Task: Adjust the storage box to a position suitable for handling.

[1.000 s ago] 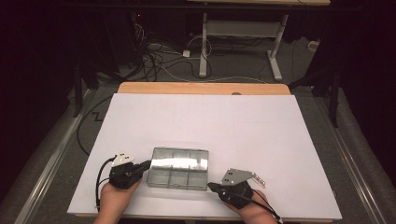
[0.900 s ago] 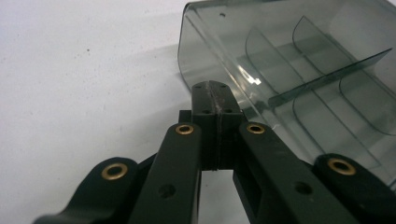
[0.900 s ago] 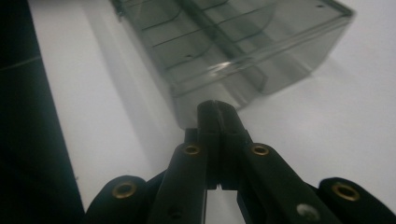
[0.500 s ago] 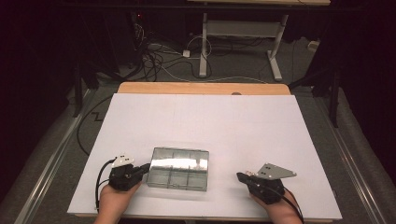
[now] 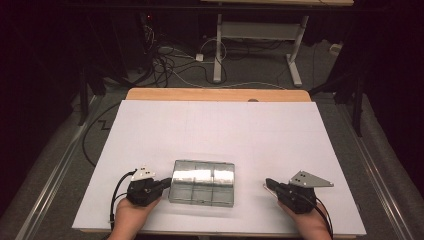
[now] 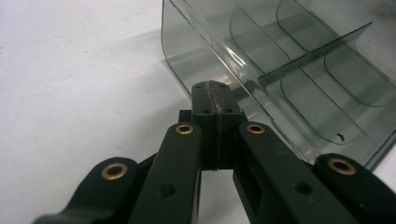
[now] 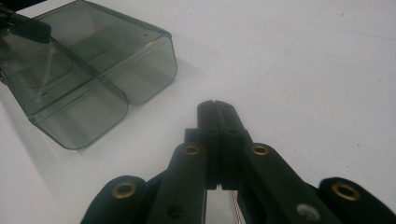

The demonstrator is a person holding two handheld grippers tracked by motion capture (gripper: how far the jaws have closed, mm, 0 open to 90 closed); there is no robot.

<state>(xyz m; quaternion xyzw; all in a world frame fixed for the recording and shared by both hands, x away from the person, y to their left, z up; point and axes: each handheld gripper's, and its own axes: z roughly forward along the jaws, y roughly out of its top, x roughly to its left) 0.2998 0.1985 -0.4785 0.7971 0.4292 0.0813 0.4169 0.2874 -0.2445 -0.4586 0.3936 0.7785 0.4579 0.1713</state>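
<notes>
Lower centre, the left gripper (image 5: 165, 183), jaws together, touches the clear divided box (image 5: 203, 182) to steady it, while the right gripper (image 5: 270, 184), also closed, waits apart at lower right.

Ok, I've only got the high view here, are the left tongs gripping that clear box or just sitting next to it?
Observer: Not gripping. In the left gripper view the left tongs are shut with nothing between them, tips right at the side wall of the clear box.
Operator: Anything inside the box?
Observer: Its compartments look empty; I see the clear dividers and nothing else in them.
Operator: And the right tongs?
Observer: The right gripper view has the right tongs shut too, empty, over bare white table, apart from the box.
</notes>
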